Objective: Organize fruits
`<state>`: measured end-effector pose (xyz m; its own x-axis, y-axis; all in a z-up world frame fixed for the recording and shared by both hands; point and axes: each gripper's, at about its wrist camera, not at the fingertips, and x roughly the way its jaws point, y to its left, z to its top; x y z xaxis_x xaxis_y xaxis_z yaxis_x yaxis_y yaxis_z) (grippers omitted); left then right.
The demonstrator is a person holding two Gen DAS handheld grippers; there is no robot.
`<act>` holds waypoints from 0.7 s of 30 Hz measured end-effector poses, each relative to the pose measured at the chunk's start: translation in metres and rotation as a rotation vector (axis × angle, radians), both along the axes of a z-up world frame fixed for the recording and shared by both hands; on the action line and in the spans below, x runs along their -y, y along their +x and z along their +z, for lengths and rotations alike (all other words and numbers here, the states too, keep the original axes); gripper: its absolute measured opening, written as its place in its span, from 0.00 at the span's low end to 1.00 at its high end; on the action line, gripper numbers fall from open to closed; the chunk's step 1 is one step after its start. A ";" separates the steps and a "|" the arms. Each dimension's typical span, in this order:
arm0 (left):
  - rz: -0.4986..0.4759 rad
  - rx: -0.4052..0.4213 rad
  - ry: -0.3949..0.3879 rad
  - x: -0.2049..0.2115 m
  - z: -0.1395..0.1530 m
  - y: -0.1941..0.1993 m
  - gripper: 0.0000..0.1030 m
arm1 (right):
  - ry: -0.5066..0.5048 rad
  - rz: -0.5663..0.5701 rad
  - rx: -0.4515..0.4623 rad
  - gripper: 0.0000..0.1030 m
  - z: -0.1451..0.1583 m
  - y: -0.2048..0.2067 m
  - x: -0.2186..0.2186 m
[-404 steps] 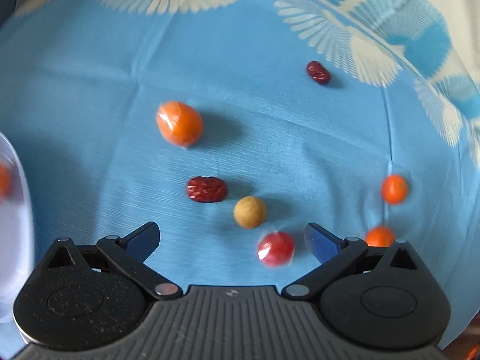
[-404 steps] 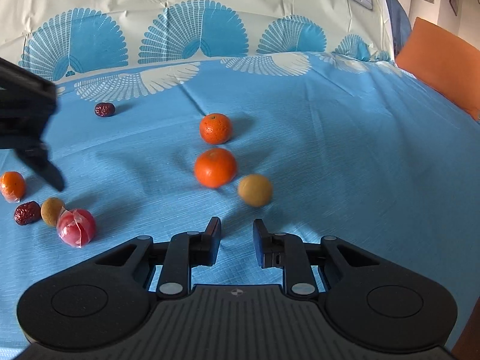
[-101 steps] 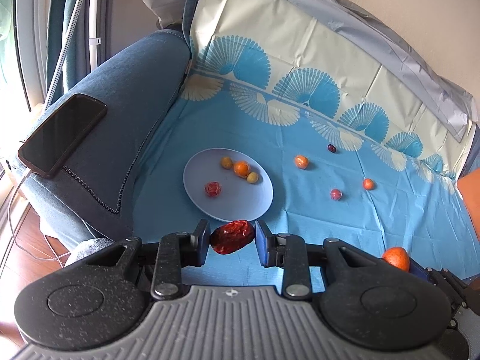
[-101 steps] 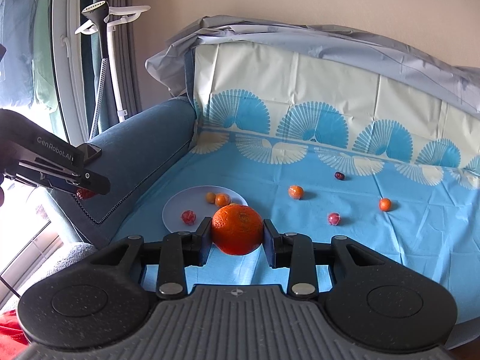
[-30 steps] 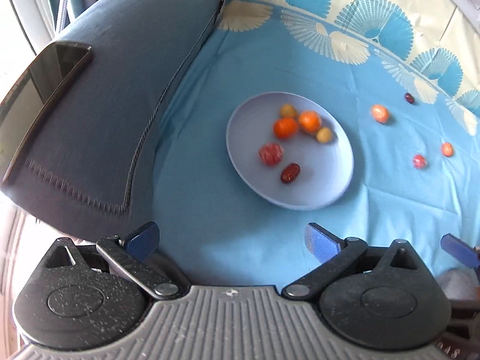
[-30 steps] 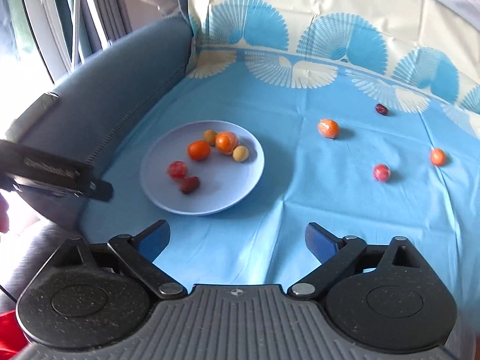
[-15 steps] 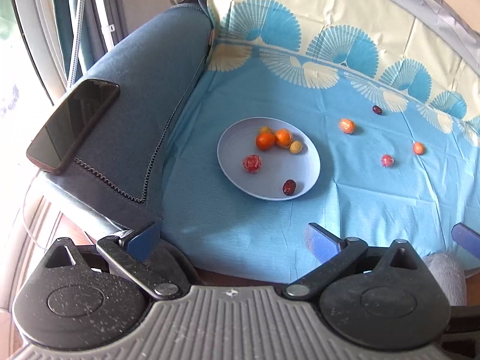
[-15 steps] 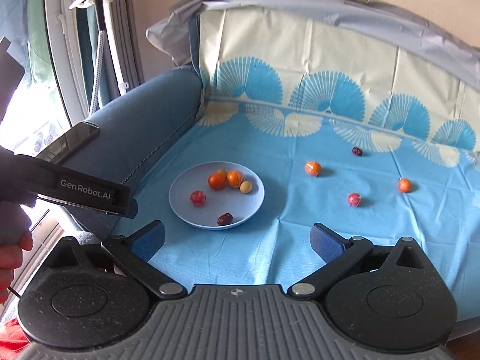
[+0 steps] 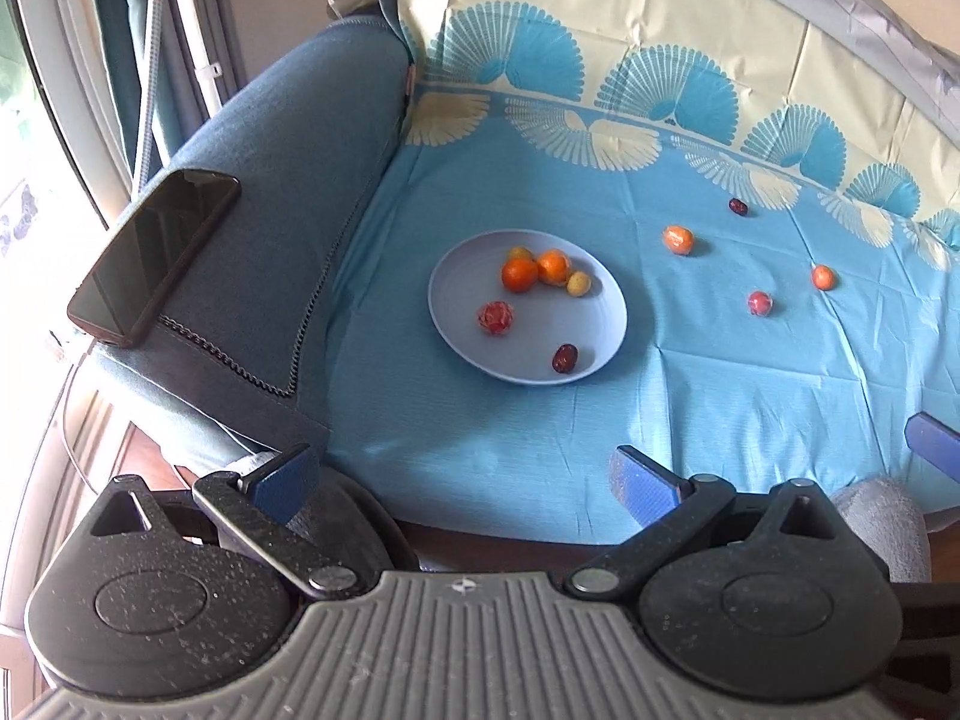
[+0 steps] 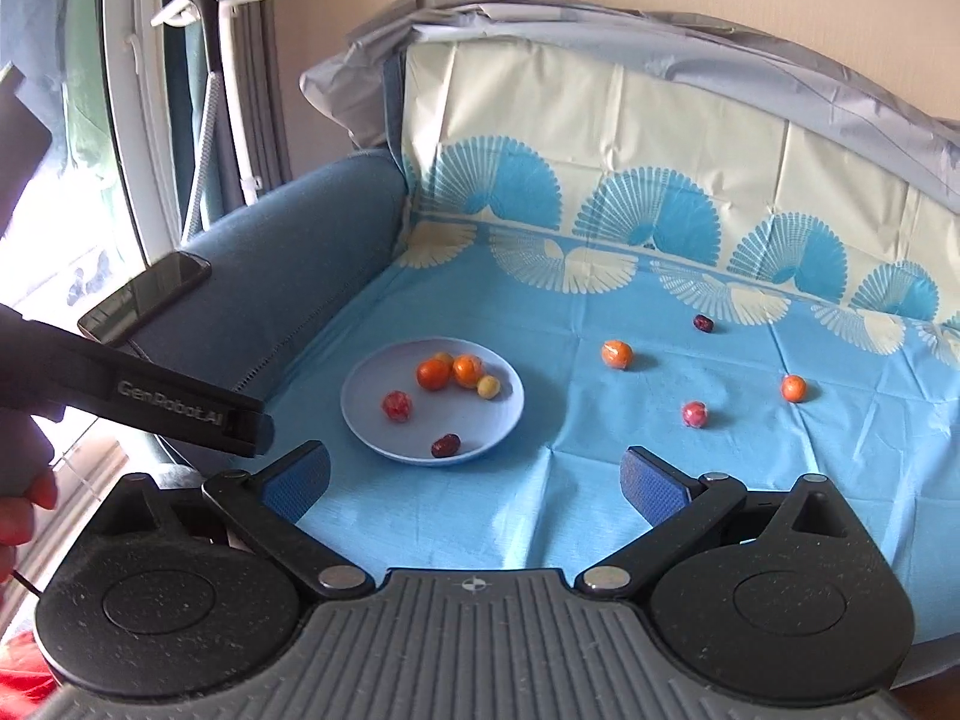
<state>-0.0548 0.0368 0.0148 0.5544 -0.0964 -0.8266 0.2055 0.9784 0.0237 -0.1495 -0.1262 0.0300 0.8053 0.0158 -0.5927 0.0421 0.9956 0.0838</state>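
Note:
A pale blue plate (image 9: 462, 336) (image 10: 360, 414) lies on the blue cloth and holds two oranges (image 9: 519, 274), two small yellow fruits, a red wrapped fruit (image 9: 495, 317) and a red date (image 9: 564, 357) (image 10: 446, 445). On the cloth to its right lie a wrapped orange (image 9: 678, 239) (image 10: 617, 354), a red date (image 9: 738, 206), a red wrapped fruit (image 9: 760, 302) (image 10: 694, 414) and a small orange (image 9: 824, 277) (image 10: 794, 387). My left gripper (image 9: 465, 477) and right gripper (image 10: 474, 477) are both open and empty, held back above the sofa's front edge.
A dark phone (image 9: 153, 252) lies on the blue sofa armrest (image 9: 288, 192) at the left. The left gripper's body (image 10: 138, 396) crosses the right wrist view at the left. A patterned cloth covers the backrest (image 10: 660, 138). A garment steamer (image 10: 210, 12) stands beyond the armrest.
Both grippers have pulled back and risen from the plate, still open. The date I released has rolled to the plate's near right rim.

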 end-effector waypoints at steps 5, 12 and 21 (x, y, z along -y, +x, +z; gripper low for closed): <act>-0.008 0.034 0.022 0.005 0.003 -0.003 1.00 | 0.025 -0.040 0.009 0.99 -0.003 -0.003 0.009; -0.011 -0.010 0.038 0.016 -0.009 0.007 1.00 | 0.067 -0.074 -0.018 0.99 -0.018 0.000 0.023; 0.014 -0.032 0.064 0.032 -0.013 0.029 1.00 | 0.110 -0.174 -0.021 0.99 -0.042 0.015 0.056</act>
